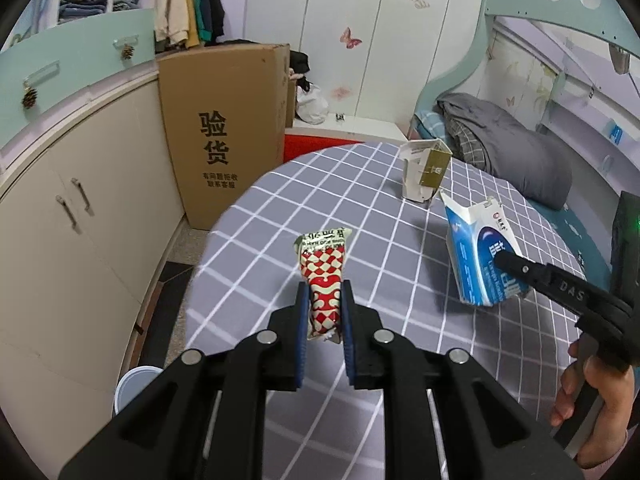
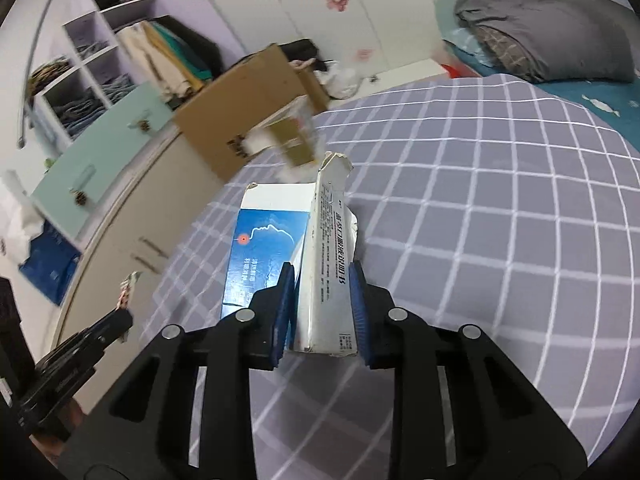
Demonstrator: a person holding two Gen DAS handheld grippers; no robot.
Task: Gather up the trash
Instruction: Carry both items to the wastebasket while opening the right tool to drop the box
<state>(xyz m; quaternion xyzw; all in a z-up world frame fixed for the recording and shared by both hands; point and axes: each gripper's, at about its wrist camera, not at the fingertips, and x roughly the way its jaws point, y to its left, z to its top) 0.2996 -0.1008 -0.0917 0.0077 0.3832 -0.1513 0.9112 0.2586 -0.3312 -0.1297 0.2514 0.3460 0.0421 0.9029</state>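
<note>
Open tablecloth [image 1: 360,208] before torn carton [image 1: 426,170]

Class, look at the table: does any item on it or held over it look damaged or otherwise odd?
Yes. The blue-and-white carton held in the right hand-held gripper has a ragged, torn-open top; the white-and-olive box farther back on the table also stands open.

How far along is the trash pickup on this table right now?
Nothing visibly binned yet. In hand: the left tool grips the red patterned wrapper, and the right tool grips the torn blue-and-white box. Left: the white-and-olive carton stands on the checked tablecloth.
</note>
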